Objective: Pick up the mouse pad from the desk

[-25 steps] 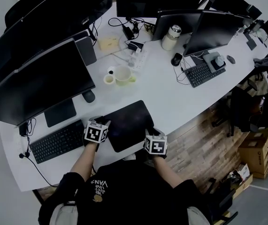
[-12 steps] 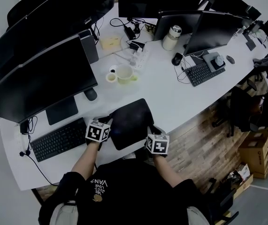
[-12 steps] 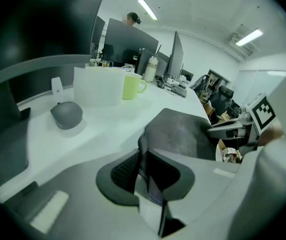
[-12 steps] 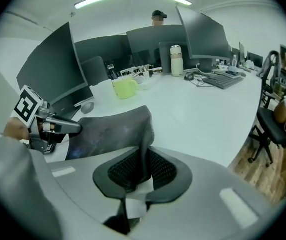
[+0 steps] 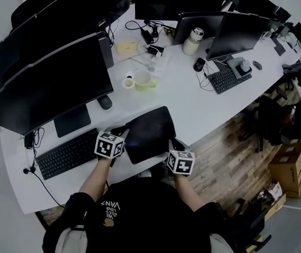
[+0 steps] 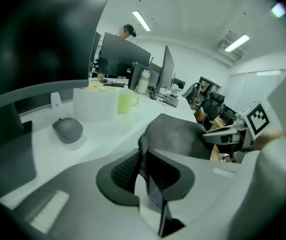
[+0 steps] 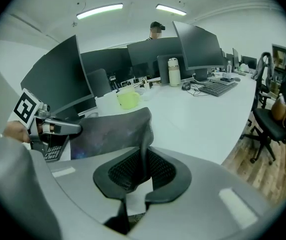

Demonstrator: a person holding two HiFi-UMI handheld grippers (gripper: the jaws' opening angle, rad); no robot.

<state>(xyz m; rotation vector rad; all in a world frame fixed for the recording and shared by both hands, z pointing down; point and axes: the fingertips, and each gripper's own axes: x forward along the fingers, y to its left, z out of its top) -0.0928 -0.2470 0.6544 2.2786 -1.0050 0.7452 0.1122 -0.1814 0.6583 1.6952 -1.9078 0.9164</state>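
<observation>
Mouse pad [image 5: 149,134] raised off tabletop [image 5: 195,109], L gripper [image 5: 122,136] fingers clamped narrow on its 9 o'clock edge, R gripper [image 5: 171,144] fingers closing on its 4 o'clock edge.

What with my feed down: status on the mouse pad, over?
Left gripper shut on mouse pad. Right gripper jaws closing on its other edge. Pad raised between them. Nothing in the way.
</observation>
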